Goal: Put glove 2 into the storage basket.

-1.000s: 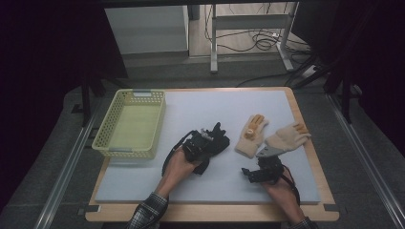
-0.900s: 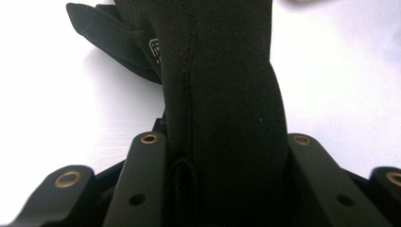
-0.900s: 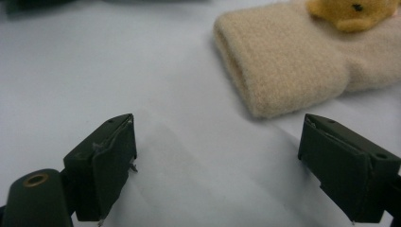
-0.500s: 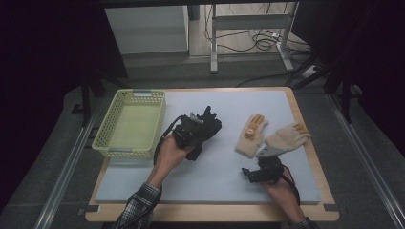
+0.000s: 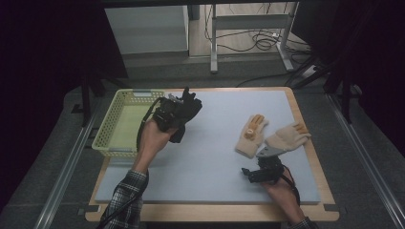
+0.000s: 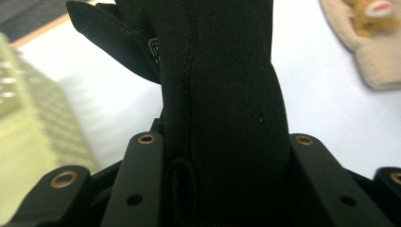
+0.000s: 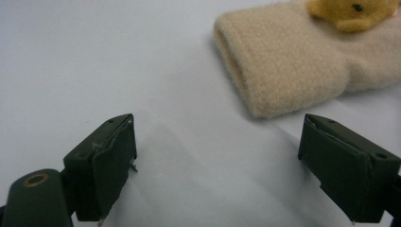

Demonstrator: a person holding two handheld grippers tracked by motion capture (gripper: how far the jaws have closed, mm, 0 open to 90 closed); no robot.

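My left gripper (image 5: 183,112) is shut on a black glove (image 5: 190,106) and holds it in the air beside the right rim of the yellow-green basket (image 5: 109,143). In the left gripper view the black glove (image 6: 222,85) stands up between the jaws of the left gripper (image 6: 224,142), with the blurred basket (image 6: 28,132) at the left. Two beige gloves lie flat at the right: one with yellow trim (image 5: 251,136) and one beside it (image 5: 288,138). My right gripper (image 5: 263,163) rests on the mat just short of them. The right gripper (image 7: 222,156) is open, and a beige cuff (image 7: 283,75) lies past its tips.
A pale blue mat (image 5: 210,162) covers the wooden table (image 5: 210,213). The basket looks empty inside. Metal rails run along both sides of the table. A desk frame with cables (image 5: 258,43) stands on the floor behind it.
The left hand has risen and moved left and away from the person, carrying the black glove from mid-table to beside the basket. The right gripper and the beige gloves stayed put.
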